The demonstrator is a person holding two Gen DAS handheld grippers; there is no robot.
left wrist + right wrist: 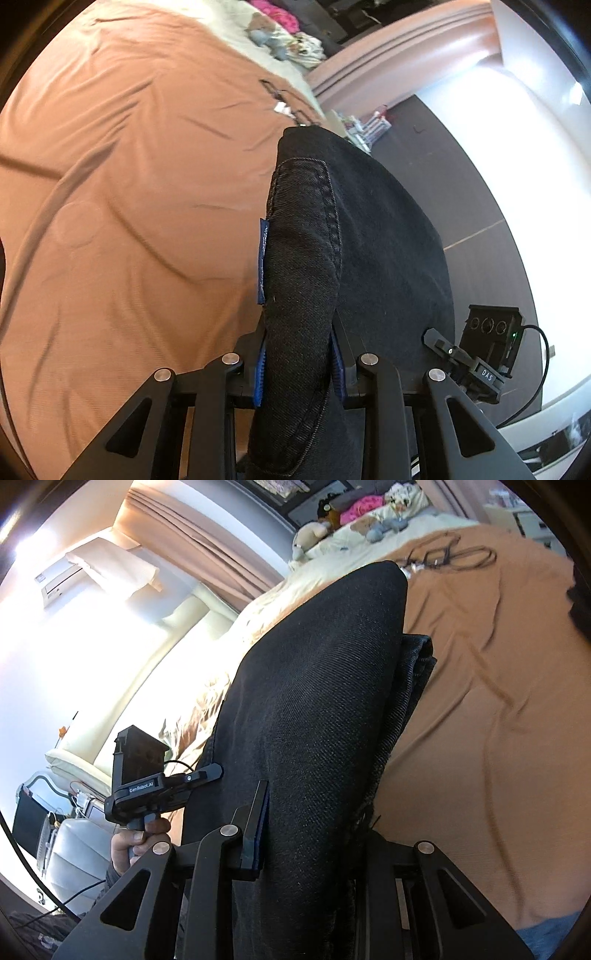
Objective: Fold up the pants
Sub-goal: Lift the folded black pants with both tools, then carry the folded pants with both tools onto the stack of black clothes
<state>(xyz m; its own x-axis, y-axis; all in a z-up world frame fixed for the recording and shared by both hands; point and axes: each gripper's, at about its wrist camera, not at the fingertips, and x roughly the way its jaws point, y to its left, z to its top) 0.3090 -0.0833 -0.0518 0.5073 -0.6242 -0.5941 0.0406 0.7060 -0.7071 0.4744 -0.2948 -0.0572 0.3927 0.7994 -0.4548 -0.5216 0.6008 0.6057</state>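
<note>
You held the black pants (325, 236) clamped in both grippers, raised above the bed (122, 177). The left gripper (299, 373) had its fingers (260, 373) pressed on a thick bunch of denim near a stitched pocket seam. The right gripper (310, 834) gripped another thick bunch, its one visible finger (255, 834) against the cloth; the opposite finger was hidden by fabric.

Risks, as judged from this position:
- The bunches were thick and layered. An inner layer could slide out, because the fingers bore mainly on the outer layers.
- The free cloth hung unseen below the grippers. It could drag on the bedspread and crease the fold.
- Uneven height between your hands could skew the fold line.

The bed carried a wrinkled orange-brown spread. Black cables (454, 555) lay on it farther off, and could snag the cloth. Soft toys (388, 526) and a pink item (360, 507) sat near the head. A curtain (207, 542) and a bright window stood beyond.
</note>
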